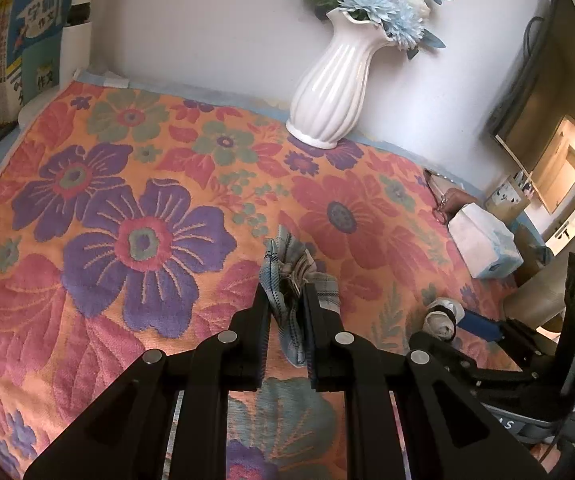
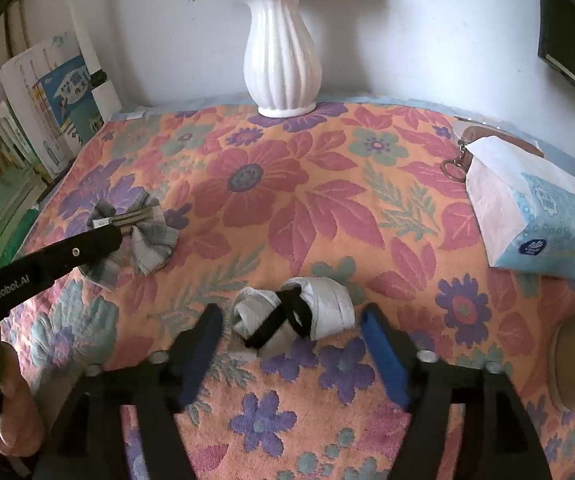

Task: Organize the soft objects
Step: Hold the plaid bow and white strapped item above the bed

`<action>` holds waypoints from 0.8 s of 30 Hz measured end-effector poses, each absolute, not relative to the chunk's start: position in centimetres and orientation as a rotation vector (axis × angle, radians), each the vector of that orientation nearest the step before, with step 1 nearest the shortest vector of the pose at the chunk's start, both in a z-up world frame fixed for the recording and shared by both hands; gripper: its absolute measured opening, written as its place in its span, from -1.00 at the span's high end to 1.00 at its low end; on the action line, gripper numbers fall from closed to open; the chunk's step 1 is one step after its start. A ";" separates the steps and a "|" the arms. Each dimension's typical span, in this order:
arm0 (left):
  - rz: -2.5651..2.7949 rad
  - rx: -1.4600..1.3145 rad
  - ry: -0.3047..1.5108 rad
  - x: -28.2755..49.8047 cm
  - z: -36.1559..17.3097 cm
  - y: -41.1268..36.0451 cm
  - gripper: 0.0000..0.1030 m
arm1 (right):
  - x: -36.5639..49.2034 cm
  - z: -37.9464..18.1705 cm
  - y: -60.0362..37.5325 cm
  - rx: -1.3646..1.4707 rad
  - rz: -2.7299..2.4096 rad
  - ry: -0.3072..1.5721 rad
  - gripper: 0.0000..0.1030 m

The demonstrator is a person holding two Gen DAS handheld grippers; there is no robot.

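Left wrist and right wrist views of a table draped in a floral cloth (image 2: 287,184). At far left, a row of upright books (image 2: 47,120) stands against the wall. The left gripper (image 1: 285,292) is clamped nearly closed on a bunched grey-blue plaid cloth (image 1: 287,268), which fans out above and below the fingers and rests on the floral cloth; in the right wrist view the same plaid cloth (image 2: 143,236) lies left of centre, pinched at its middle. A hand (image 2: 7,412) grips that tool's body at lower left. At centre back, a ribbed white vase (image 2: 283,52) holding blue artificial flowers (image 1: 383,4) stands near the wall. In the centre foreground, the right gripper (image 2: 293,312) stands wide, its blue-padded fingers (image 2: 383,344) flanking but not pressing a rolled white fabric bundle with a black strap (image 2: 299,312), which lies on the floral cloth. At right, a tissue pack (image 2: 527,208) rests beside a brown pouch with a key ring (image 2: 483,136).
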State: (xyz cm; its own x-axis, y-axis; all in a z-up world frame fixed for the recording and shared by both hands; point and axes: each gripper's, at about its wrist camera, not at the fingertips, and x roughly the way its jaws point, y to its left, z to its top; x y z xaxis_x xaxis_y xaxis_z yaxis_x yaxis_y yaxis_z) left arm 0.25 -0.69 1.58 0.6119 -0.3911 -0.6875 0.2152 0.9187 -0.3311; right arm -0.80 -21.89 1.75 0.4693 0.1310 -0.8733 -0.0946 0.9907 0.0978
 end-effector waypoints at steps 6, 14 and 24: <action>-0.368 -0.223 0.831 0.1 1.7 -0.7 0.77 | -0.8 1.7 -22.1 0.050 0.124 1.075 -0.57; -0.380 -0.228 0.829 0.1 1.7 -0.6 0.77 | -0.7 1.7 -22.1 0.045 0.113 1.077 -0.57; -0.390 -0.244 0.836 0.2 1.6 -0.5 0.77 | -0.6 1.6 -22.0 0.033 0.114 1.082 -0.60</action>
State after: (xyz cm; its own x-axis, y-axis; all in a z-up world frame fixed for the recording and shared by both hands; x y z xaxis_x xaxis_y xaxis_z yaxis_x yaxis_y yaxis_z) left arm 0.21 -0.47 1.65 0.6060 -0.4283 -0.6703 0.2392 0.9018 -0.3600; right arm -0.56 -21.98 1.57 0.4641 0.1084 -0.8791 -0.0765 0.9937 0.0822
